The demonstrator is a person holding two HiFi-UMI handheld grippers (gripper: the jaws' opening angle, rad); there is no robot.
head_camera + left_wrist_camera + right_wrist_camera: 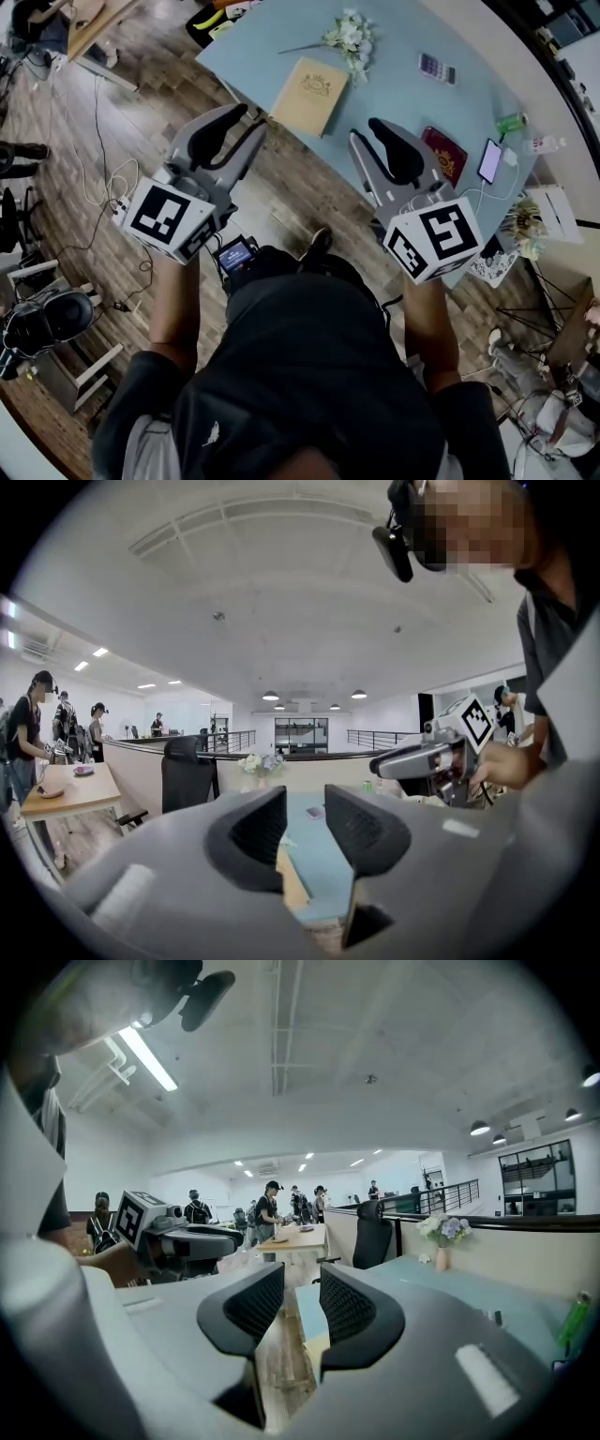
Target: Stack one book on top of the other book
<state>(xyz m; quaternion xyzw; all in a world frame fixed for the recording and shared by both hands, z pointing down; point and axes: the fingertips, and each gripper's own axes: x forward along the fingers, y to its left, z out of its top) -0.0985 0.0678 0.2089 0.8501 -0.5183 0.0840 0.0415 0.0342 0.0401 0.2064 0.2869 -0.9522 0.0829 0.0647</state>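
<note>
Both grippers are up in the air over the wood floor (94,141), just short of the light blue table (394,84), and neither one has anything in it.

The left gripper (246,122) has its jaws a little apart. In the left gripper view you can look straight through the narrow gap and see a strip of table and the edge of the tan book. The right gripper (364,131) is the same deal: a small gap between the jaws, nothing between them, just floor and the table corner showing through in the right gripper view.

The tan book (309,94) lies flat on the table near the corner, just ahead of the left gripper. The dark red book (446,152) also lies flat, over by the near edge of the table, partly hidden behind the right gripper. The two books are well apart, so nothing is stacked yet.

Other stuff on the table: a bunch of white flowers (349,37) beyond the tan book, a calculator (437,67) further along, and a phone (489,160) with its screen lit, right beside the red book. Each gripper wears its white cube with black square markers, facing the head camera.
</note>
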